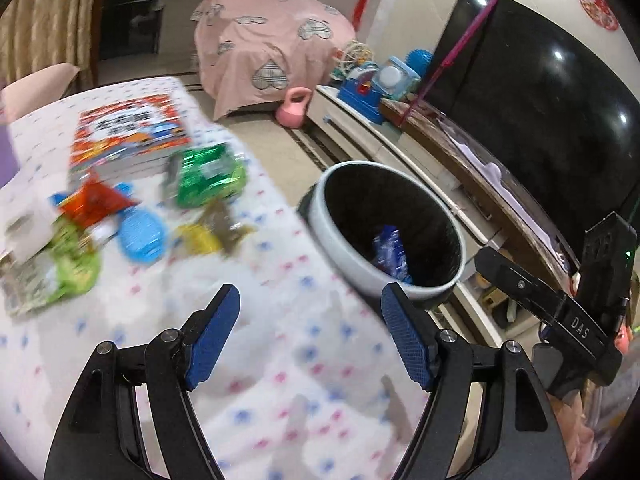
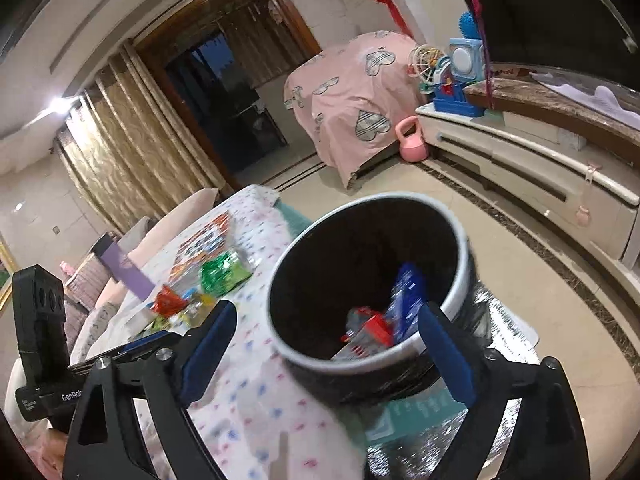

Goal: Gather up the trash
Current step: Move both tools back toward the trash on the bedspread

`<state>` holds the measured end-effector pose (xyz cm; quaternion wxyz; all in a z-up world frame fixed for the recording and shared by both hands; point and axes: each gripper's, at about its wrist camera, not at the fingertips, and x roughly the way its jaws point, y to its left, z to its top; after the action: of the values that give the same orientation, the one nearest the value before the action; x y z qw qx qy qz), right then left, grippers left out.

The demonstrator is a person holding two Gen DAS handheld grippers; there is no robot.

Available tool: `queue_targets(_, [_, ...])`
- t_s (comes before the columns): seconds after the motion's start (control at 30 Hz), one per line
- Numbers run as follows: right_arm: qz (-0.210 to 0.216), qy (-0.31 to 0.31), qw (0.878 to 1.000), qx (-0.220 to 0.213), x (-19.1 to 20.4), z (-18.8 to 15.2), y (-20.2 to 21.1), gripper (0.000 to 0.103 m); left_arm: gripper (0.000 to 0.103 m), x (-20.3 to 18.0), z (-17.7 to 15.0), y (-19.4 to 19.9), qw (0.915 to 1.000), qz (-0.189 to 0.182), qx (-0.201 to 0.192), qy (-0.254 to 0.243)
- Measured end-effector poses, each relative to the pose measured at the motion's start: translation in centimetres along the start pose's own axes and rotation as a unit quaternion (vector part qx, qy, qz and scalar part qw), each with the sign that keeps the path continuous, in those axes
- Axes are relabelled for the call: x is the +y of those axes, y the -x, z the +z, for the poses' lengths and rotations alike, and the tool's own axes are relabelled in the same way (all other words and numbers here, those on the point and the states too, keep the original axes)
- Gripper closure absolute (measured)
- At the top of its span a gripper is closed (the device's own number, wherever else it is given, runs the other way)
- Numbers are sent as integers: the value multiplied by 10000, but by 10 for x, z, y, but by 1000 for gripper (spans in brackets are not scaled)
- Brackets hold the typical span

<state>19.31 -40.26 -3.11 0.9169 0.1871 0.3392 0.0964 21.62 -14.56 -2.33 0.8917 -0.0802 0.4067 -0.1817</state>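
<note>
Both tools gape empty: the right tool point(image 2: 324, 336) hangs over the bin point(image 2: 460, 248), which stands against the surface point(image 1: 280, 352) edge to catch wrappers, while the left tool point(image 1: 310, 312) faces snack wrappers point(image 1: 208, 176) at ten o'clock

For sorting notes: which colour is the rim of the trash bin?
White rim, black inside; clearest in the right wrist view.
</note>
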Motion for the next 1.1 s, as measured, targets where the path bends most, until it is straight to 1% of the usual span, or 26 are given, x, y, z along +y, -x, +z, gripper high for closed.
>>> queue_targets(0.17, [170, -5, 9997, 152, 20, -19, -4, 9, 28, 38, -18, 19, 9993, 134, 0, 350])
queue_targets(0.33, [319, -15, 9988, 358, 43, -40, -14, 8, 28, 78, -38, 35, 9968, 337, -43, 721])
queue_targets(0.5, [461, 90, 9973, 558, 67, -54, -25, 8, 28, 105, -51, 46, 9943, 485, -36, 948])
queue_targets(0.63, [538, 245, 9957, 707, 87, -65, -34, 8, 28, 125, -59, 53, 9925, 583, -38, 1077])
queue_targets(0.8, [605, 417, 9939, 822, 105, -71, -43, 8, 28, 144, -61, 60, 9894, 663, -73, 1292])
queue_targets(1.1, [658, 698, 9913, 906, 127, -75, -54, 8, 28, 168, -60, 63, 9862, 876, -114, 1402])
